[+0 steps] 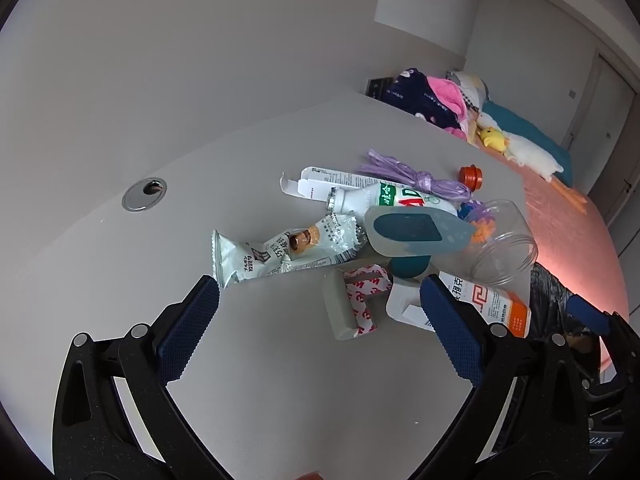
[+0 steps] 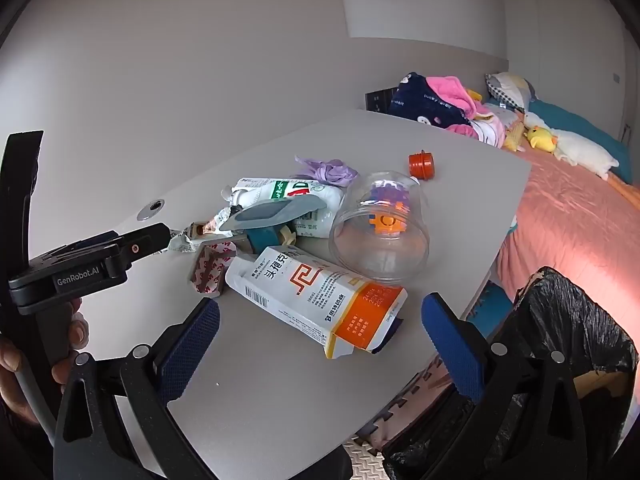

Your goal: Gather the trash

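1. Trash lies heaped at the centre of both views on your grey counter [image 1: 120,248]; the pile sits toward the counter's right side, close to its edge.
2. The bin lined with a black bag [image 2: 576,320] stands off the counter's edge at the lower right of the right wrist view, mouth open.
3. The white and orange medicine box [image 2: 316,300] lies flat nearest your right gripper [image 2: 320,336], whose jaws are spread wide with nothing between them.
4. The clear plastic jar [image 2: 380,228] lies on its side just behind that box, mouth facing you, with orange and purple toy pieces inside.
5. The white drink bottle [image 1: 384,200] lies at the back of the pile, under a blue-grey lidded case [image 1: 416,234].
6. The crumpled white snack wrapper [image 1: 280,252] stretches toward the left of the pile, its end just ahead of the left finger of your left gripper [image 1: 316,308], which is also wide apart and holding nothing.
7. A red-printed white strip [image 1: 364,292] drapes over a small grey block between the left gripper's fingers.
8. An orange cap [image 2: 421,165] sits apart, behind the jar.
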`<state>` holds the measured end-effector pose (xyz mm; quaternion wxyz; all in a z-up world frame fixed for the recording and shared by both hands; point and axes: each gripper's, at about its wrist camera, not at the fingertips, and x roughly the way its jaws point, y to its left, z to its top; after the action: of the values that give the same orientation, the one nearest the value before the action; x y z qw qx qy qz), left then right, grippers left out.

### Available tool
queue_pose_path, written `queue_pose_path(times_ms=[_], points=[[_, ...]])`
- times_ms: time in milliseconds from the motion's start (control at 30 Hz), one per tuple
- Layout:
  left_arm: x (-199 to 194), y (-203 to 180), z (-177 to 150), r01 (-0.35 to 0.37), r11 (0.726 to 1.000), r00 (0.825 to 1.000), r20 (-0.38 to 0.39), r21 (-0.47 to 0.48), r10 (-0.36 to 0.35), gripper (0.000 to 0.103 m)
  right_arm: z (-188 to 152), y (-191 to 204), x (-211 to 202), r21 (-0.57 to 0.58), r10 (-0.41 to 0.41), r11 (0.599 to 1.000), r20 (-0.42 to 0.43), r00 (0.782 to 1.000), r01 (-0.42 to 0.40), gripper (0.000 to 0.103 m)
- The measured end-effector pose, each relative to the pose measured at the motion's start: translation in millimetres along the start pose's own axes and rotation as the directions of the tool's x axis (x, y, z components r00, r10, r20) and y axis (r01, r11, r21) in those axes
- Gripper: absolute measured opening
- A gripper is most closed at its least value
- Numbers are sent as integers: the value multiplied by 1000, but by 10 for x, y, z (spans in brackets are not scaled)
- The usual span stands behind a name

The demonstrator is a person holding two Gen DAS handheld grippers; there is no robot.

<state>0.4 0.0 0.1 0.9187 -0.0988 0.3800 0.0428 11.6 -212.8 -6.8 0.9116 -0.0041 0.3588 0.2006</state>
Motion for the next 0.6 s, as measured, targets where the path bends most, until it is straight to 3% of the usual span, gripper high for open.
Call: queue_pose_path(times_ms=[600], points=[[-20, -8, 11, -31, 999, 999, 18, 24, 30, 97, 0, -20, -17, 0, -2, 1000, -1, 1000, 2, 100]])
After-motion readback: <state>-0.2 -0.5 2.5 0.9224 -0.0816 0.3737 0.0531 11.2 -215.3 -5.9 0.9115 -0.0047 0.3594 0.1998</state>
